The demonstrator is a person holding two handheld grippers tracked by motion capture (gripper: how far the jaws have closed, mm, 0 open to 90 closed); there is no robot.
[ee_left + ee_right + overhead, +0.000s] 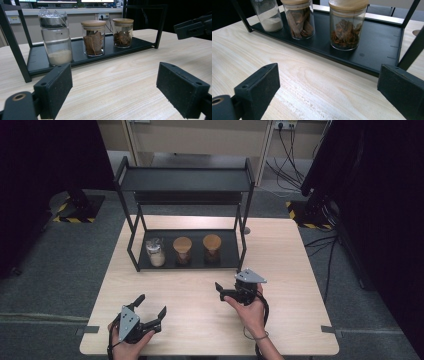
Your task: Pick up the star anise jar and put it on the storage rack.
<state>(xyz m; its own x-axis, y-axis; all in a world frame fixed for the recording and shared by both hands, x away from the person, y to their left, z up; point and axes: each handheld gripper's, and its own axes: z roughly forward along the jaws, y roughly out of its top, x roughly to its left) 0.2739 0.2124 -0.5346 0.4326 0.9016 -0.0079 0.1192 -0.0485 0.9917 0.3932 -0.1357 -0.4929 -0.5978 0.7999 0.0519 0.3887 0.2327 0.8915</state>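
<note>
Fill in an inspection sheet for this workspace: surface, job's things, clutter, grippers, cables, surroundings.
Surface: light wooden table, bare around the rack.
Job's things: black two-tier rack; on its lower shelf stand three jars in a row: powder jar with a crinkled clear cover, middle jar and right jar, both wooden-lidded with brown contents.
Clutter: nothing seen.
Grippers: left gripper open, empty, near the table's front edge; right gripper open, empty, short of the rack.
Cables: one trails from each gripper; more lie on the floor behind.
Surroundings: grey floor, dark curtains, hazard-taped stand bases.
</note>
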